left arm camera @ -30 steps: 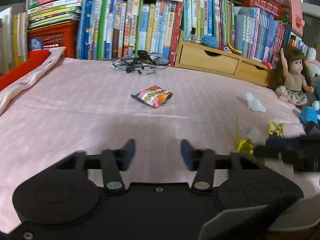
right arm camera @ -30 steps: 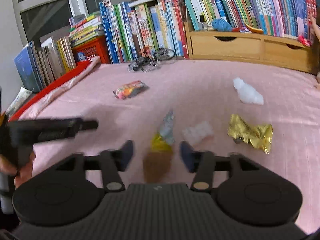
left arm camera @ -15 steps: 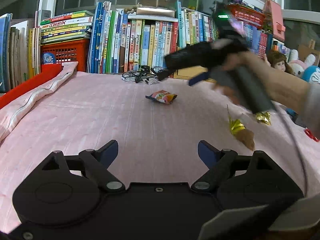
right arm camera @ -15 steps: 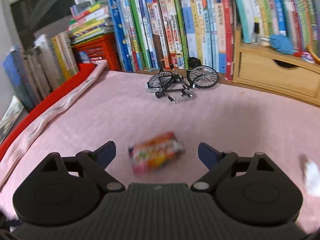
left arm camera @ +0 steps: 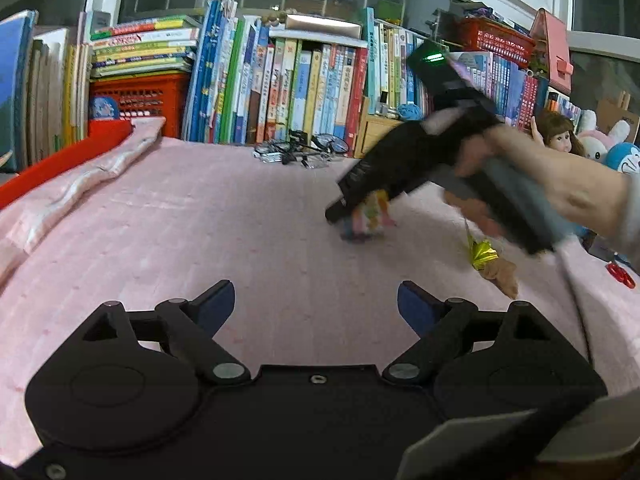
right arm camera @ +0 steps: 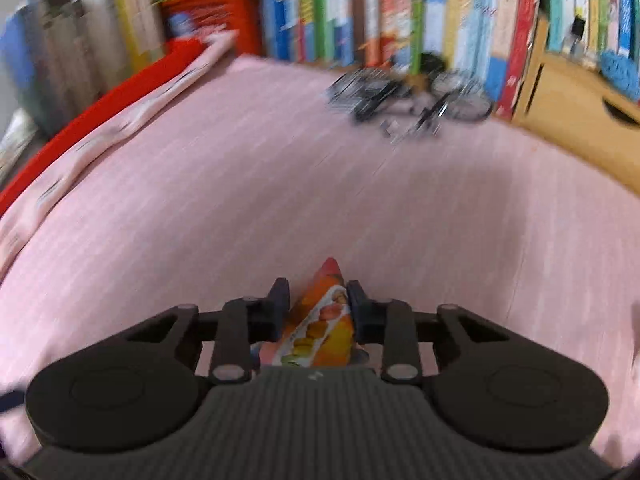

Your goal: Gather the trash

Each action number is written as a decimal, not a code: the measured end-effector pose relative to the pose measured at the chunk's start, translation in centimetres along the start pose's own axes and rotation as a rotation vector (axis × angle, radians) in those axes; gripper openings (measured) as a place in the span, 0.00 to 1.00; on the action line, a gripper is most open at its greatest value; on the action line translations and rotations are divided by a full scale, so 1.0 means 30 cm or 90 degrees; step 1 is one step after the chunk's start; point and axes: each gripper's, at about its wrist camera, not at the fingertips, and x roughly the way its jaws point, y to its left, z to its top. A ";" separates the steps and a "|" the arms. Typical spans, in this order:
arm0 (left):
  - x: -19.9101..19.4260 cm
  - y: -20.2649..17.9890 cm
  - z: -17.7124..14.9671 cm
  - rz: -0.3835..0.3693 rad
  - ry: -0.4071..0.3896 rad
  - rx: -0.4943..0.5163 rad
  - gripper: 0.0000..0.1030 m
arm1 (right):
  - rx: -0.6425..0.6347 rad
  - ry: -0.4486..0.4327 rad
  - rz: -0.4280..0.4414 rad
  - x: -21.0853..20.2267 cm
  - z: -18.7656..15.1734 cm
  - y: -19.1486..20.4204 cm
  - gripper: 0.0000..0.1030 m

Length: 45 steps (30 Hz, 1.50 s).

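A colourful snack wrapper (right arm camera: 320,320) with orange and red print sits pinched between the fingers of my right gripper (right arm camera: 318,300), which is shut on it just above the pink bedspread (right arm camera: 240,184). In the left wrist view the same wrapper (left arm camera: 372,212) shows under the right gripper's black body (left arm camera: 416,160), held by a hand (left arm camera: 560,188). My left gripper (left arm camera: 316,304) stands wide open low over the bedspread, nothing between its fingers. A gold foil wrapper (left arm camera: 484,252) with a brown piece lies to the right.
A row of books (left arm camera: 280,80) and a red crate (left arm camera: 140,100) line the far edge. A toy bicycle (left arm camera: 300,150) lies before them, with a wooden drawer unit (right arm camera: 572,112) beside it. A doll (left arm camera: 556,136) and plush toys sit at the right. A red-edged folded cloth (left arm camera: 80,176) lies left.
My right gripper moved forward onto the snack wrapper and shut on it. My left gripper opened wide a second ago and has stayed so, drifting slightly.
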 end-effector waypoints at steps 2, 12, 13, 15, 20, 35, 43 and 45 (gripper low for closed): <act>0.015 -0.008 0.003 -0.023 0.010 -0.016 0.85 | -0.006 0.025 0.068 -0.049 -0.064 0.021 0.38; 0.081 -0.105 0.014 -0.092 0.056 -0.052 0.87 | 0.077 -0.065 0.160 -0.264 -0.238 -0.044 0.77; 0.088 -0.119 0.012 -0.092 0.057 -0.048 0.87 | 0.085 -0.084 0.153 -0.286 -0.256 -0.058 0.78; 0.098 -0.147 0.005 -0.088 0.064 -0.041 0.87 | 0.095 -0.115 0.130 -0.323 -0.287 -0.087 0.79; 0.137 -0.195 -0.019 -0.070 0.089 -0.022 0.87 | 0.125 -0.178 0.058 -0.403 -0.364 -0.157 0.80; -0.023 -0.270 -0.059 -0.016 -0.014 0.010 0.86 | 0.045 -0.210 -0.116 -0.366 -0.527 -0.153 0.80; 0.001 -0.239 -0.100 0.002 0.058 -0.080 0.83 | 0.030 -0.207 -0.142 -0.294 -0.523 -0.123 0.52; 0.008 -0.239 -0.103 0.019 0.051 -0.087 0.49 | 0.038 -0.210 -0.147 -0.288 -0.528 -0.121 0.37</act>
